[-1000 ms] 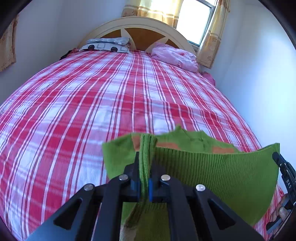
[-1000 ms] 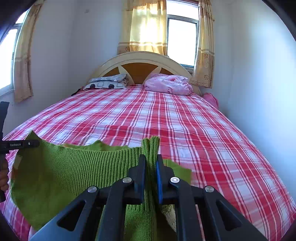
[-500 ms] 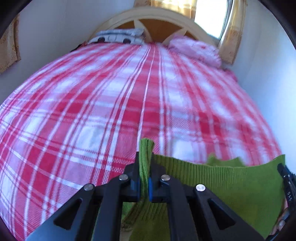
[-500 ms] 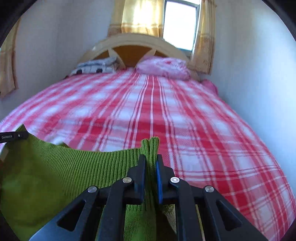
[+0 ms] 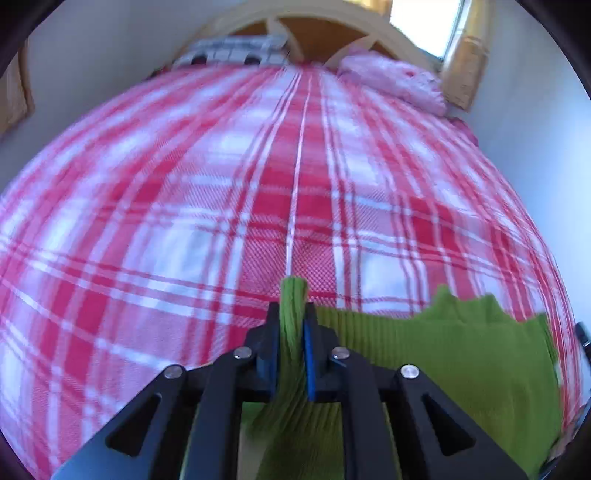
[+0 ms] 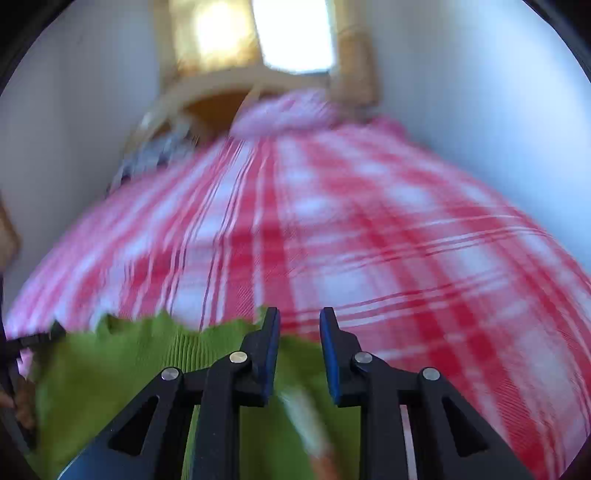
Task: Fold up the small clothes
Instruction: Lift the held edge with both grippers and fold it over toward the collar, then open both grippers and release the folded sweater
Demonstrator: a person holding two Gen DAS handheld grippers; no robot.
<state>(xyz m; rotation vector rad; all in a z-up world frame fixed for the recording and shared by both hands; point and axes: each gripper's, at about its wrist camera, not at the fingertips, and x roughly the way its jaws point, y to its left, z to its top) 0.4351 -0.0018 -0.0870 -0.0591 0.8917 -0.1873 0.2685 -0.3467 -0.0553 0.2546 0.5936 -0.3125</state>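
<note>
Ok so here's where I'm at on the left wrist cam. Far left and most of the frame is just the red-and-white plaid bedspread (image 5: 221, 206), kinda smeared with motion. Bottom centre is my left gripper (image 5: 291, 325), and its jaws have just been easing apart. There's still a bunched ridge of the green ribbed knit top (image 5: 443, 354) standing up between them, but I can see a sliver of gap beside the right blue pad, so I can't honestly tell if it's still pinched or just sitting there. The rest of the top spreads off to the lower right, lying on the bedspread. Upper centre has the cream headboard (image 5: 376, 40) with a grey patterned pillow (image 5: 229, 55), and a pink pillow (image 5: 391, 81) to its right.

Right wrist cam is blurrier. Far left edge, a bit of the other gripper pokes in. The green top (image 6: 110, 369) fills the lower left. Bottom centre, my right gripper (image 6: 298, 325) has just been opening too: there's a clear narrow gap between the pads and no cloth in it, the top just lies underneath. Plaid (image 6: 424, 258) runs off to the right, bright window (image 6: 295, 33) up top.
</note>
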